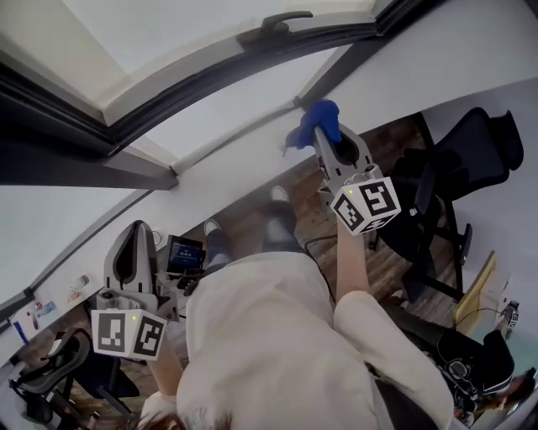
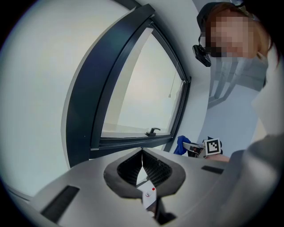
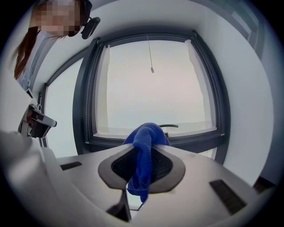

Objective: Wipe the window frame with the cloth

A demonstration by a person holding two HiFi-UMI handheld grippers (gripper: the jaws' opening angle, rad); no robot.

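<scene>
A blue cloth (image 1: pixel 315 119) is bunched at the tip of my right gripper (image 1: pixel 326 138), which is shut on it and raised near the lower corner of the dark window frame (image 1: pixel 210 84). In the right gripper view the cloth (image 3: pixel 145 153) hangs between the jaws, in front of the frame's bottom rail (image 3: pixel 186 142) and its handle (image 3: pixel 169 126). My left gripper (image 1: pixel 134 231) is held low at the left, away from the window. Its jaws meet with nothing between them (image 2: pixel 142 154). From there I see the frame (image 2: pixel 128 142), the cloth (image 2: pixel 181 144) and the right gripper (image 2: pixel 198 149).
A black office chair (image 1: pixel 471 155) stands on the wooden floor to the right, and another chair (image 1: pixel 50 369) at the lower left. A small screen (image 1: pixel 185 254) sits below. The window handle (image 1: pixel 284 18) sticks out from the sash. A blind cord (image 3: pixel 151 68) hangs before the glass.
</scene>
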